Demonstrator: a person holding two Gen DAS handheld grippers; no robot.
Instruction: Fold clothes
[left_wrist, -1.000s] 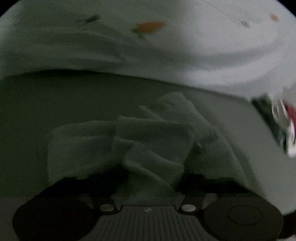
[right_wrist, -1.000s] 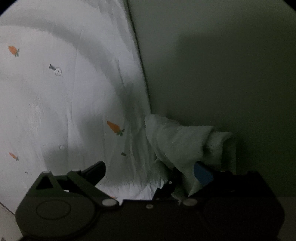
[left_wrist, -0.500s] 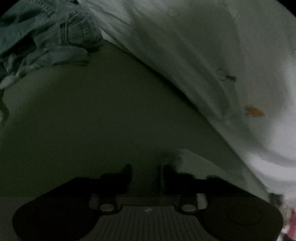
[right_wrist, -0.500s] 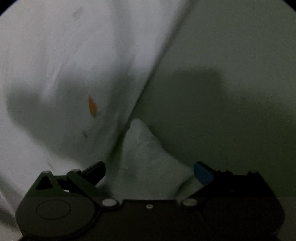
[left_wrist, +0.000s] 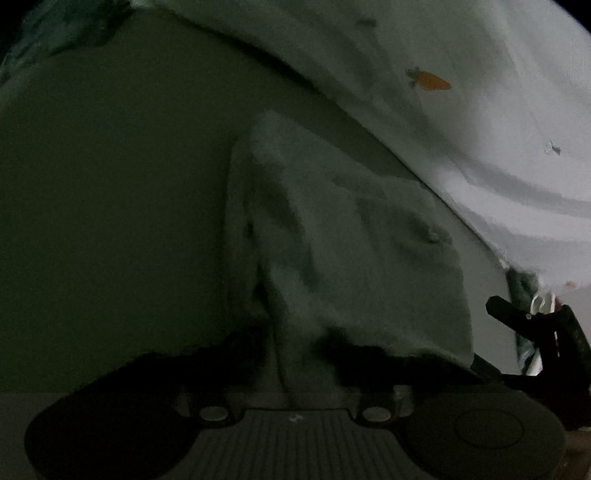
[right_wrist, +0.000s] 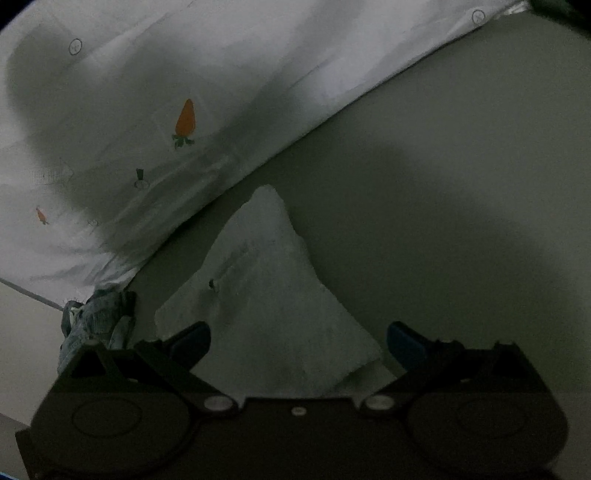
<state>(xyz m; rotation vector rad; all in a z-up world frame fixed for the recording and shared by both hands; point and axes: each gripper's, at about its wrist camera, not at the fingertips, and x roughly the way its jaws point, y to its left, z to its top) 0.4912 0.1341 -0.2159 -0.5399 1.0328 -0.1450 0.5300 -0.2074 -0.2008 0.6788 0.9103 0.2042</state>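
1. We're on the small pale cloth (left_wrist: 354, 236), a terry-looking piece lying on the dark flat surface (left_wrist: 110, 206). It sits just beside the edge of the white carrot-print sheet (right_wrist: 155, 110), apart from it.
2. Left gripper (left_wrist: 303, 354): jaws have just been closing and are now drawn in on a bunched fold at the near edge of the cloth. The fold runs up between the fingers; it reads as a pinch, though the picture is dark.
3. Right gripper (right_wrist: 295, 339): jaws spread wide, blue pads either side of the cloth's near edge, not pressing on it. Nothing held.
4. In the right wrist view the cloth shows as a rough triangle, point away from us, with a small dark speck near its middle. It's crumpled, not yet squared.
5. Step in hand, as we judge it: getting a two-point hold on the near edge so the piece can be lifted and spread. Folding proper not started.
6. Next move calls for the right jaws to close on a corner well apart from the left pinch, then both pulling apart to flatten.
7. Risk: the left pinch has bunched layers, so the spread may come out twisted.
8. Blue denim (right_wrist: 96, 321) lies at the sheet's edge, near the right gripper; keep clear of it.
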